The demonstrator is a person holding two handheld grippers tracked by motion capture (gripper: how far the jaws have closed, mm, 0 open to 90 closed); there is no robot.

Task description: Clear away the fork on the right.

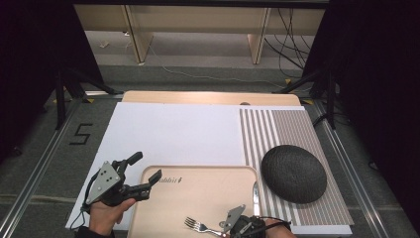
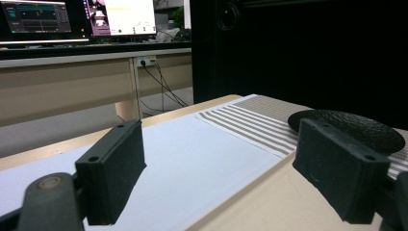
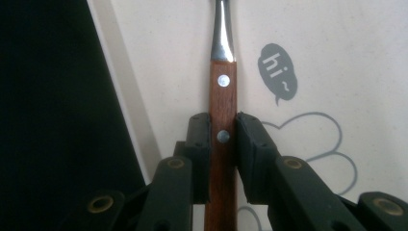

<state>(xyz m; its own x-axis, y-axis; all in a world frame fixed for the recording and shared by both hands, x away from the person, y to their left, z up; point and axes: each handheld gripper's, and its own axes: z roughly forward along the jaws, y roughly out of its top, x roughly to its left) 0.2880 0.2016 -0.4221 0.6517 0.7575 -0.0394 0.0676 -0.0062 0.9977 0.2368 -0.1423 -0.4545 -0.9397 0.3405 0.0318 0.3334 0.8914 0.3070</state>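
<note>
Fork (image 1: 200, 227) clamped in right jaws over wooden tray (image 1: 198, 198), left jaws apart, white table (image 1: 173, 134).

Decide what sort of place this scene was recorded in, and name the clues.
Probably a lab or office workroom staged for table setting: lit computer monitors on a desk, loose cables on the floor, and black curtains around the striped placemat.

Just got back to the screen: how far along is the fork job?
Done: the right hand-held gripper has clamped the fork by its wooden handle over the tray. In hand: carrying it. Left: setting it down; the left hand-held gripper waits open.
</note>
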